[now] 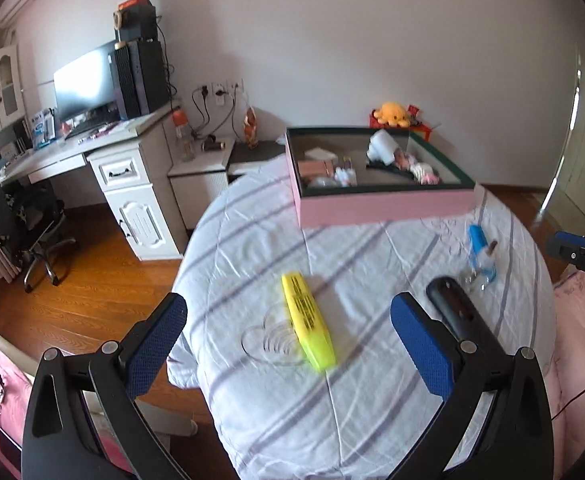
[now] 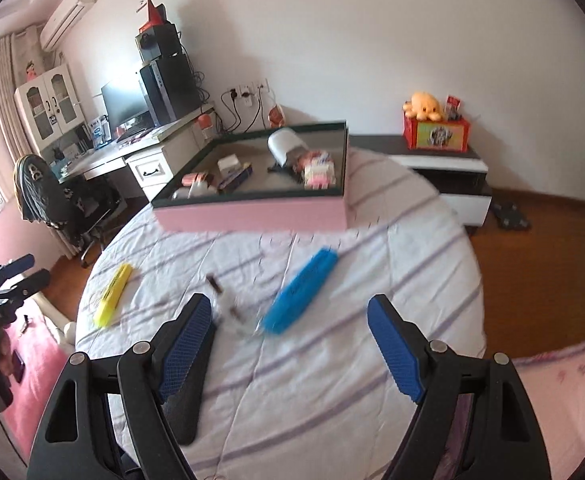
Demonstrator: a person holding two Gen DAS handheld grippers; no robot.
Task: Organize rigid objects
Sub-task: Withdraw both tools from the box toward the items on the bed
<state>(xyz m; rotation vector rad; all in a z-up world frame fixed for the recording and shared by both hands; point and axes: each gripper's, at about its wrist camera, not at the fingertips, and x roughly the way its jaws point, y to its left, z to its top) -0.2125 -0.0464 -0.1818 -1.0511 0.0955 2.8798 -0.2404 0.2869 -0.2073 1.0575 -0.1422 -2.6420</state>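
Both the left gripper [image 1: 288,344] and right gripper [image 2: 290,344] stood wide and empty above the bed [image 1: 372,420], the yellow highlighter [image 1: 308,320] and blue highlighter [image 2: 298,292] lying loose.

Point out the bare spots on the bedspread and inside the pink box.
Free: bedspread nearest the camera, and between yellow highlighter and pink box. In the box, its rear strip. Crowded: around blue highlighter and black remote.

No writing can be read with confidence. The yellow highlighter [image 1: 307,320] carries lines of black print along its barrel, blurred past reading. White lettering on the left gripper's body, seen at the left edge of the right wrist view, is likewise illegible.
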